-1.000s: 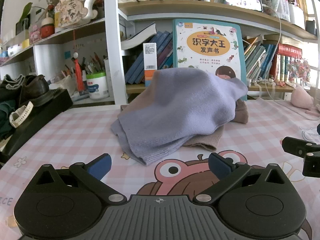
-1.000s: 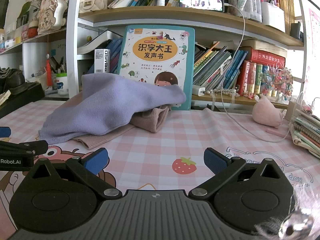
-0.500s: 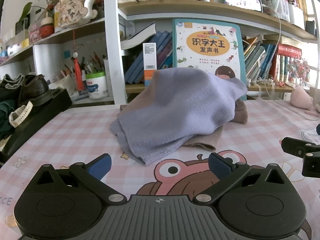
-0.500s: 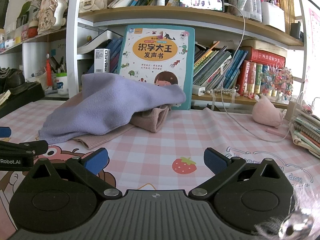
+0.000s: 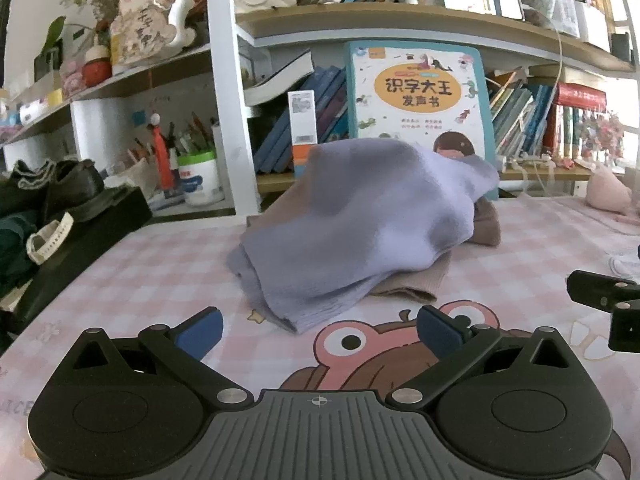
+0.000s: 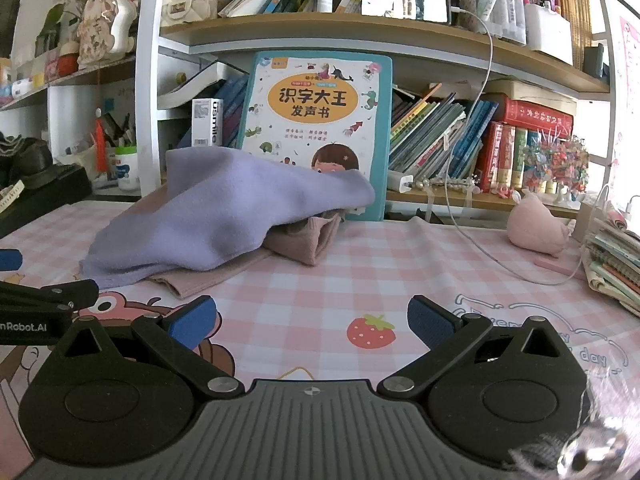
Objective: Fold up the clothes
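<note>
Clothes lie heaped on the pink checked tablecloth [image 6: 400, 280] — a lilac sweater [image 5: 360, 232] draped over a brownish knit [image 6: 304, 240], mostly hidden beneath it. Both sit well ahead of the left gripper [image 5: 318, 330] and right gripper [image 6: 312, 320], each with fingers spread apart and empty. A white tub [image 5: 199, 178] on the shelf holds pens. Behind the pile stands a picture book [image 6: 320, 120] reading "识字大王 发声书"; a box [image 6: 206, 122] says "usmile".

A pink-checked cartoon tablecloth [image 6: 400, 280] covers the table, bearing a heaped lavender sweater [image 5: 360, 220] atop a brown knit garment [image 6: 304, 240], with a pink plush toy [image 6: 536, 228] nearby.
</note>
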Demonstrator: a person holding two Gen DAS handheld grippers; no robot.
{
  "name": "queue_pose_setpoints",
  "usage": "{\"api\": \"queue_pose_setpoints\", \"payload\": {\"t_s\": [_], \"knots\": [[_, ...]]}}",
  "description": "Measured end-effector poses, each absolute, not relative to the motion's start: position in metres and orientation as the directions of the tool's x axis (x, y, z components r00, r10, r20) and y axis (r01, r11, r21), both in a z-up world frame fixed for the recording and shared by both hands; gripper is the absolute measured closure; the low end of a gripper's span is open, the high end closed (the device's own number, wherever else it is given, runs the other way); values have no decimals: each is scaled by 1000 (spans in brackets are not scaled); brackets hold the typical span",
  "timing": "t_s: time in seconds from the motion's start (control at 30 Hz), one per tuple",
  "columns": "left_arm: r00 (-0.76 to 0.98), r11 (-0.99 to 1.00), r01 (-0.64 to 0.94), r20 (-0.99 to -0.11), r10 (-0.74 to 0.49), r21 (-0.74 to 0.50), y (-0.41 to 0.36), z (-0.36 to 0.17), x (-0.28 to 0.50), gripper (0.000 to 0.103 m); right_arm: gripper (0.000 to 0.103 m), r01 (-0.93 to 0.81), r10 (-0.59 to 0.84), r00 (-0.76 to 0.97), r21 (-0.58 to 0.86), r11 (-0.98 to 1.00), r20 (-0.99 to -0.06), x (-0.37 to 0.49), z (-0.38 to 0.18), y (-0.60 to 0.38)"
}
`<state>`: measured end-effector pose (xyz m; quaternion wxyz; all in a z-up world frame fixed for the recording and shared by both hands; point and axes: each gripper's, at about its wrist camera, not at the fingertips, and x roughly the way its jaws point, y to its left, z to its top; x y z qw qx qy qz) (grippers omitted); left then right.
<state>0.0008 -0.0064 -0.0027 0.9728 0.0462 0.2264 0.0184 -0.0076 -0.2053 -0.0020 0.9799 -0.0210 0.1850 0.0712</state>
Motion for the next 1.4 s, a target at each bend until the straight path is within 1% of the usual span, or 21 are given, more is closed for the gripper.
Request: {"api": "queue_pose_setpoints", "payload": {"t_s": [0.2, 0.3, 0.4, 0.53, 0.67, 0.73, 0.8, 0.97, 1.1, 1.2, 1.3, 1.33, 1.4], "knots": [[886, 995, -19, -459, 63, 99, -6, -4, 4, 0, 0, -151, 133, 926, -21, 988, -354, -9, -1, -204], [888, 993, -16, -455, 67, 114, -9, -4, 3, 0, 0, -133, 118, 933, -19, 991, -341, -11, 0, -206], [894, 992, -5, -445, 59, 123, -11, -4, 1, 0, 0, -131, 117, 931, -18, 991, -347, -9, 0, -206], [903, 995, -6, -426, 47, 98, -7, -2, -2, 0, 0, -137, 119, 931, -28, 990, -344, -10, -1, -204], [918, 997, -15, -395, 44, 76, -4, 0, -7, 0, 0, -87, 62, 956, -76, 993, -288, -20, 1, -199], [926, 997, -15, -376, 44, 81, -5, 2, -10, 0, 0, -119, 94, 958, -79, 990, -271, -24, 1, -198], [930, 995, -15, -364, 49, 96, -7, 2, -12, 0, 0, -149, 124, 951, -69, 986, -282, -22, 1, -199], [918, 993, -4, -394, 49, 115, -11, 2, -9, 0, 0, -158, 144, 935, -18, 987, -324, -14, 0, -206], [911, 993, 2, -410, 48, 120, -12, 0, -6, 0, 0, -151, 139, 938, -13, 989, -316, -17, 0, -206], [904, 988, 21, -425, 47, 155, -17, 0, -3, 0, 0, -152, 137, 947, -30, 988, -290, -22, 1, -203], [901, 976, 65, -433, 31, 206, -25, 3, 2, 0, 0, -158, 148, 947, -12, 987, -285, -23, 1, -206], [903, 971, 78, -429, 27, 227, -28, 6, 4, 0, 0, -157, 151, 945, 1, 988, -291, -23, 2, -208], [906, 961, 109, -424, 10, 255, -34, 10, 7, 0, 0, -147, 158, 928, 55, 988, -336, -18, 3, -214]]}}
